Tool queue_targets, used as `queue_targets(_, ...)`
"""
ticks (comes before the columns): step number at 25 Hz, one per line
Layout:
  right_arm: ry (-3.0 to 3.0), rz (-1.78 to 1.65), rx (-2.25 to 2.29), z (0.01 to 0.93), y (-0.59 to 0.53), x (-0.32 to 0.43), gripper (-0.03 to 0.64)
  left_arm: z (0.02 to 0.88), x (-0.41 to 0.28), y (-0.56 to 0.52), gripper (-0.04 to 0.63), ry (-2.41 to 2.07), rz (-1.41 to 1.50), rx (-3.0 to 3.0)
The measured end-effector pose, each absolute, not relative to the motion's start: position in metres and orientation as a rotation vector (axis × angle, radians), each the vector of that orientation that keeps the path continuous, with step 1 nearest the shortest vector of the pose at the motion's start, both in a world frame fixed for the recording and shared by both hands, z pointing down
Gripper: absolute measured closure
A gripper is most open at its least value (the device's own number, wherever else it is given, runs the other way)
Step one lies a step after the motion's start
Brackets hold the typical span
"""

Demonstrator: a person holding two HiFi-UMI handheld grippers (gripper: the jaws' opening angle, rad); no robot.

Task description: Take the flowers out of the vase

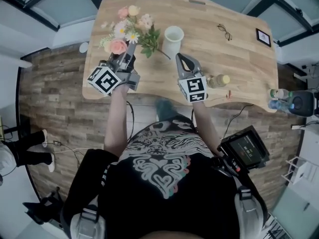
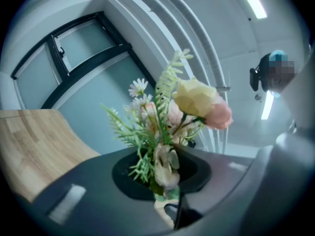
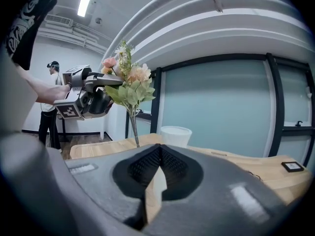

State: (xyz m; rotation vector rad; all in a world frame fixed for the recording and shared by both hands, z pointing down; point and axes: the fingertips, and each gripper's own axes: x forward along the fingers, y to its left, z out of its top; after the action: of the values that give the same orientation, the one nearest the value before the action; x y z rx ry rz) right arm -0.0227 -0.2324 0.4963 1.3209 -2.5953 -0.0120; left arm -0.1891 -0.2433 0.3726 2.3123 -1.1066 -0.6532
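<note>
1. Flowers (image 1: 127,29): pink, pale yellow and white blooms, green leaves.
2. Vase (image 1: 173,38): plain white.
3. Table (image 1: 237,59): light wood grain.
4. Left gripper (image 1: 130,50) and right gripper (image 1: 180,57): grey, with black-and-white square markers.
5. Floor (image 1: 55,108): brown planks.

A light wooden surface (image 1: 219,63) with rounded corners stands on a dark wood-plank floor (image 1: 55,98). A pair of thin-rimmed black eyeglasses (image 1: 224,32) lies on it, toward the far edge and right of the middle. A small square black frame (image 1: 263,37) sits near the far right corner and also shows in the right gripper view (image 3: 293,166). At the near edge, right of the middle, a small clear bottle with a yellow cap (image 1: 219,80) lies on its side, with a tiny red item (image 1: 229,92) just beside it. Off the right end stand two small bottles (image 1: 277,98) next to a rounded black device (image 1: 301,103). Glass wall panels in black frames (image 3: 216,107) stand behind the surface.
</note>
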Motion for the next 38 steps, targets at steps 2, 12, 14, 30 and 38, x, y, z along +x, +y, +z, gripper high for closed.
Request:
queue_targets(2, -2.589, 0.017, 1.322, 0.503, -0.233, -0.024, 0.618, 0.387, -0.192, -0.247, 0.537, -1.111, -0.629, 2.279)
queue_targets(12, -2.531, 0.14, 1.291, 0.537, -0.241, -0.025, 0.618, 0.462, -0.194, -0.272, 0.537, -1.104, -0.52, 2.171)
queue_targets(14, -2.52, 0.163, 1.29, 0.543, -0.24, -0.026, 0.618, 0.48, -0.196, -0.275, 0.537, -1.093, -0.517, 2.144)
queue_targets(30, -2.469, 0.297, 1.263, 0.594, -0.289, 0.005, 0.618, 0.599, -0.154, -0.325, 0.537, -1.069, -0.397, 1.899)
queue_targets(38, -2.464, 0.317, 1.256, 0.597, -0.287, -0.003, 0.618, 0.62, -0.156, -0.327, 0.528, -1.061, -0.41, 1.775)
